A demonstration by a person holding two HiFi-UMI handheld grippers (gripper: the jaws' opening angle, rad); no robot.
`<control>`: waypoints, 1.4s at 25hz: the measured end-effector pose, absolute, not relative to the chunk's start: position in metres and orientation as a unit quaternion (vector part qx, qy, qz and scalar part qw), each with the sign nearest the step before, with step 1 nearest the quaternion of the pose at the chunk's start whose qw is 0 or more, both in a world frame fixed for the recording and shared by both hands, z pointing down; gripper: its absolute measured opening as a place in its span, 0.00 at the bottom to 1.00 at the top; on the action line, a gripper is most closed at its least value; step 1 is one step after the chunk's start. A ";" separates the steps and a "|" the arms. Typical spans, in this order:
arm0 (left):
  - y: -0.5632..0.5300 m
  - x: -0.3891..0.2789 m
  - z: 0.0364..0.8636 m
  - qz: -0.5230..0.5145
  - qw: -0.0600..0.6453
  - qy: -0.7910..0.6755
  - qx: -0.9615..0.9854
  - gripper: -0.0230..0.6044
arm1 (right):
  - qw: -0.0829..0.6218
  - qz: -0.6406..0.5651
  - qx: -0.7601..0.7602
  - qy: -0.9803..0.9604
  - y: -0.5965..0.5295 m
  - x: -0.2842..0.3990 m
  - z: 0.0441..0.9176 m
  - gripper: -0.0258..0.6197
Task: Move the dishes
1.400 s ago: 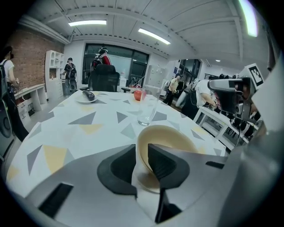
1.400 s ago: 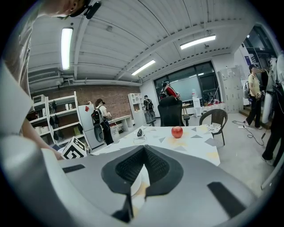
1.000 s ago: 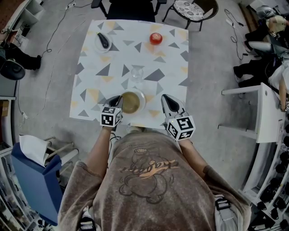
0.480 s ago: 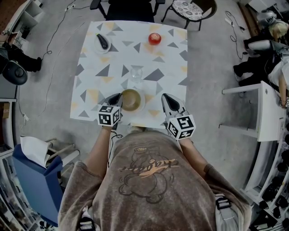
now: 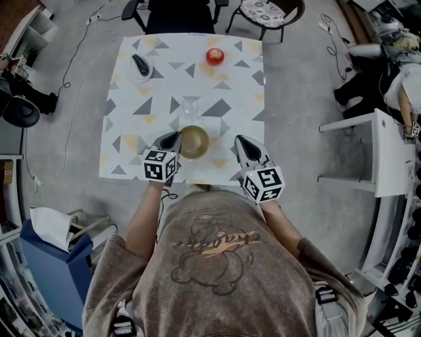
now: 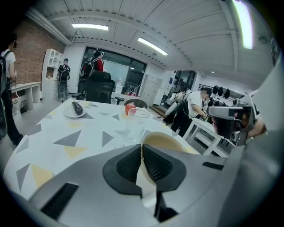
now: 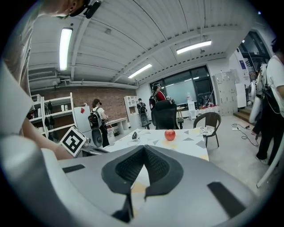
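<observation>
A bowl (image 5: pixel 195 141), tan inside and white outside, is at the near middle of the patterned table (image 5: pixel 131 131). My left gripper (image 5: pixel 175 137) is shut on the bowl's left rim. In the left gripper view the rim (image 6: pixel 164 141) runs between the closed pads of that gripper (image 6: pixel 142 150). My right gripper (image 5: pixel 241 141) hovers to the right of the bowl, apart from it. Its jaws meet with nothing between them in the right gripper view (image 7: pixel 144 149). A small plate (image 5: pixel 140 66) with a dark object on it sits at the far left corner.
A clear glass (image 5: pixel 191 105) stands just beyond the bowl. A red apple (image 5: pixel 214 56) lies near the table's far edge. Chairs (image 5: pixel 181 13) stand at the far side, and a white side table (image 5: pixel 388 155) is to the right. People stand in the room's background.
The left gripper and the bowl have shifted slightly away from me, toward the glass. The white rim showing around the bowl before is no longer visible. The right gripper has stayed put.
</observation>
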State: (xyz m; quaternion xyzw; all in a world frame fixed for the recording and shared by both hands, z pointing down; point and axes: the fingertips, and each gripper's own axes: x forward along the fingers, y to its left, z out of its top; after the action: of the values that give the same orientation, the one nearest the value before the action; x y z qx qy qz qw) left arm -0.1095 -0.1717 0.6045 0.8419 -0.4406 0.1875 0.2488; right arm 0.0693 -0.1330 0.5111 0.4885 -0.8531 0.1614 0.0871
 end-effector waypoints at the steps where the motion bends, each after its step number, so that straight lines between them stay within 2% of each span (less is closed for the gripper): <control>1: -0.172 -0.105 0.602 0.186 0.248 -0.437 0.845 0.09 | 0.086 0.161 0.492 -0.851 -0.131 0.073 0.511 0.04; 18: -0.165 -0.022 0.599 0.195 0.242 -0.357 0.881 0.09 | 0.076 0.169 0.560 -0.808 -0.096 0.137 0.511 0.04; 35: -0.139 0.006 0.643 0.240 0.286 -0.309 0.875 0.09 | 0.076 0.192 0.586 -0.783 -0.078 0.161 0.524 0.04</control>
State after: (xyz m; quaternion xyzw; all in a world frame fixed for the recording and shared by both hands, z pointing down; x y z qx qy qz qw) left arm 0.0064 -0.1386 0.6430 0.8747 -0.3085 0.2404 0.2862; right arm 0.1606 -0.0778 0.5242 0.5865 -0.7832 0.1918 0.0761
